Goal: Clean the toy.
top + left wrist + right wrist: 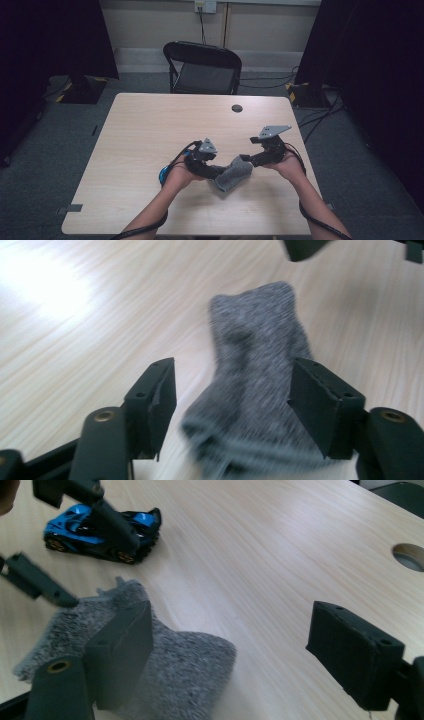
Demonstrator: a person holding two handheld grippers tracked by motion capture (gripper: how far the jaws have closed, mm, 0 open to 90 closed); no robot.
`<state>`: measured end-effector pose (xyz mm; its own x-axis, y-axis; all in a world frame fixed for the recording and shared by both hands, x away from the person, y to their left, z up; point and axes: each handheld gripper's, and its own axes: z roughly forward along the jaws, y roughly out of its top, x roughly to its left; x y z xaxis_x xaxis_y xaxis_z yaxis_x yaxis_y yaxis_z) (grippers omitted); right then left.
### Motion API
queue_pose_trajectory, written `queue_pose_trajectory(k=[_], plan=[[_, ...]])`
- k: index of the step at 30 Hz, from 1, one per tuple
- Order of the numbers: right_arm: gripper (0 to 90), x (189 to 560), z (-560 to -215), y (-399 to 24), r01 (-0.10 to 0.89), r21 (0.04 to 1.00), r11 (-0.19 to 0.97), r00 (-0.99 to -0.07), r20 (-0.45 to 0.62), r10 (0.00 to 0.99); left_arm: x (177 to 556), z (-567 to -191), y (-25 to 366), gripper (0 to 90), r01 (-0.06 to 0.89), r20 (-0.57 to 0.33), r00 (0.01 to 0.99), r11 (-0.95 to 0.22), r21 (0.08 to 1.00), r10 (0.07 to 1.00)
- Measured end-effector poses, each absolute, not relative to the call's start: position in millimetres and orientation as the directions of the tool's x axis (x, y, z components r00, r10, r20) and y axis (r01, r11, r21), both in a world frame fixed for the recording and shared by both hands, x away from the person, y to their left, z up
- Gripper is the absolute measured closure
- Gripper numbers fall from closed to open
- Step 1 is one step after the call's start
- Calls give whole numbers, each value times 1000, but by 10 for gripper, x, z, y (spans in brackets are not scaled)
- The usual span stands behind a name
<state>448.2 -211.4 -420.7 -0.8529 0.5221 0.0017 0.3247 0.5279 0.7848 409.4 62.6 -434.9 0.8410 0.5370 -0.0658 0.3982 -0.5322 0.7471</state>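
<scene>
Where the room opens behind the work, a pale wooden table (150, 150) takes up most of the floor, with a round cable hole (237, 108) near its far edge. Next in size, a black folding chair (202, 67) stands just beyond the far side, facing the table. Forearms come in from the near edge, each hand carrying a gripper.

Item, left gripper (232, 405): jaws standing wide apart, one each side of the grey sock's near end, pads not pressing on the fabric. From the high view it sits at the sock's left end, just beside it (216, 172).

Item, right gripper (245, 655): jaws spread wide over the sock's other end; one jaw lies over the fabric, the other stands well clear above bare wood. Nothing is pinched between them.

Item, grey sock (232, 174): lying flat on the table between the two grippers, near the front edge and right of centre, its knit fuzzy and slightly rumpled.

Item, blue toy car (100, 532): small, with black trim, resting on the table just beyond the left hand, apart from the sock.
</scene>
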Motion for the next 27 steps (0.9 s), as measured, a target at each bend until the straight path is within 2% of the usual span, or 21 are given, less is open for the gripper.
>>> queue_pose_trajectory(k=[6,13,19,27], plan=[[180,4412,-4289,-1958,311,782,541,-881,23,473,4074,-4275,1004,335,441,-64,787,-487,754,613],[186,4321,-4419,-1843,295,761,577,-912,44,408,4063,-4395,1337,319,490,-51,727,-465,737,685],[200,4264,-4525,-1792,290,758,584,-924,64,376,4050,-4521,1535,317,519,-29,688,-463,718,725],[200,4232,-4663,-1761,295,744,599,-928,73,365,4058,-4658,1662,314,558,-44,658,-447,700,752]])
